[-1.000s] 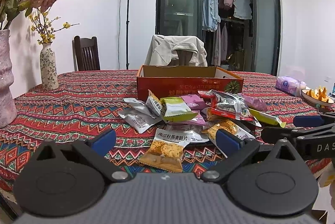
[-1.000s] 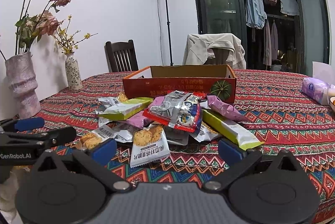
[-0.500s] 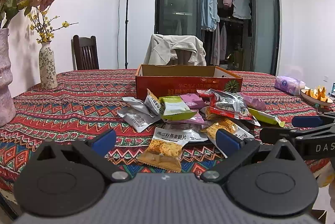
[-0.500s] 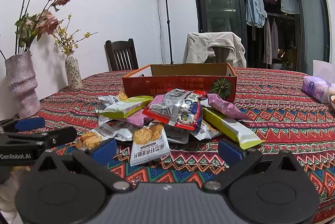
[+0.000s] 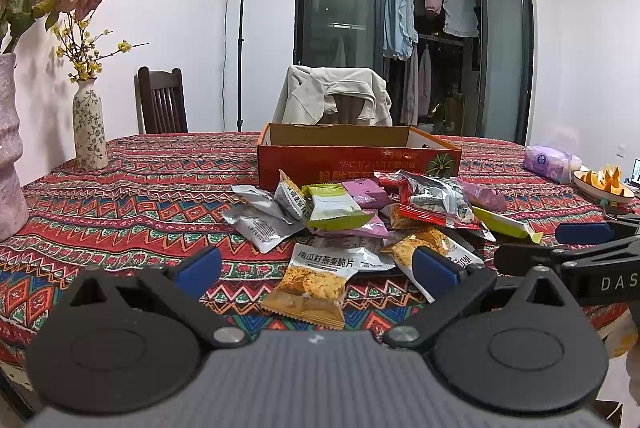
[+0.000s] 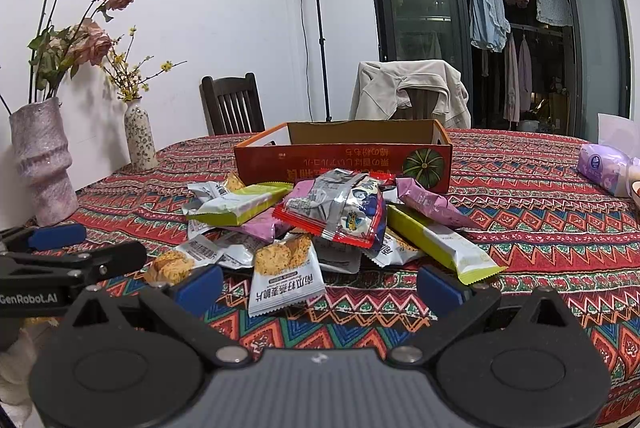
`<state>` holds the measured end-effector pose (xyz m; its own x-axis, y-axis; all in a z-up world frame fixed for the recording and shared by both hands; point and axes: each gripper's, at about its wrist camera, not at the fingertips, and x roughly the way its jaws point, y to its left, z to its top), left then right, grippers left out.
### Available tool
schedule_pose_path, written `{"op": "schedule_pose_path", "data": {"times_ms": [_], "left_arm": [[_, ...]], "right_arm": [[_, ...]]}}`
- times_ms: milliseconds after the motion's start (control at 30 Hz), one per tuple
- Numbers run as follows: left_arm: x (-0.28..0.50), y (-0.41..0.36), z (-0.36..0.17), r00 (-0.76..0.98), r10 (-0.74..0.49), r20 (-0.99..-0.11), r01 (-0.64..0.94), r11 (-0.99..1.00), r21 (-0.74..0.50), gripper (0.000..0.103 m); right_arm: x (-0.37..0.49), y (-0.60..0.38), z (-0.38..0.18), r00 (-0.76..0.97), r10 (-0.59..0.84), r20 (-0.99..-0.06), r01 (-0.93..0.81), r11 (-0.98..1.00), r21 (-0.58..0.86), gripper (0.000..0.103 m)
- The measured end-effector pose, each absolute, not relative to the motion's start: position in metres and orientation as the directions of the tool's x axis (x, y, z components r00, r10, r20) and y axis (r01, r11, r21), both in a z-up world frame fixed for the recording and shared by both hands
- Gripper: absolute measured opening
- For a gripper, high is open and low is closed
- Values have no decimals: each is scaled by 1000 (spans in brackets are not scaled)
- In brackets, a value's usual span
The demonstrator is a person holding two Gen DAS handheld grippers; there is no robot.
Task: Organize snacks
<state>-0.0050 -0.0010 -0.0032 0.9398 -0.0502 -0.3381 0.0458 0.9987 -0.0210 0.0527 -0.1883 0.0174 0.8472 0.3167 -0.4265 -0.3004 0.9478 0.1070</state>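
Note:
A heap of several snack packets lies on the patterned tablecloth in front of a shallow red cardboard box. Nearest in the left wrist view is a cracker packet; nearest in the right wrist view, a similar cracker packet. My left gripper is open, low over the near table edge, just short of the heap. My right gripper is open too, with the cracker packet lying between and just beyond its fingers. Each gripper shows at the side of the other's view.
Two vases with flowers stand at the table's left. A purple tissue pack and a plate of fruit sit at the right. Chairs, one draped with a jacket, stand behind the table.
Both grippers have drifted slightly; the heap sits a little lower and closer in the right wrist view. Nothing was grasped and no packet has moved.

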Motion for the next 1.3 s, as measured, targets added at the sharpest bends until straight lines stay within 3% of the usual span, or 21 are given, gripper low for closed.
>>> {"op": "schedule_pose_path", "data": {"times_ms": [667,1233,1300], "left_arm": [[4,0,-7,932,-64,-356,56,998,-32,103],[66,-4,-29,856,-20,-517,16,1000,-12,103],[71,-2,-32,847,-23,-531,15,1000,-19,98]], "right_arm": [[54,-187,12,842,318,-435,-301,947,108,103],[71,-190,7,832,297,-469,-287,953,95,103],[74,-190,5,829,295,-474,-284,954,97,103]]}}
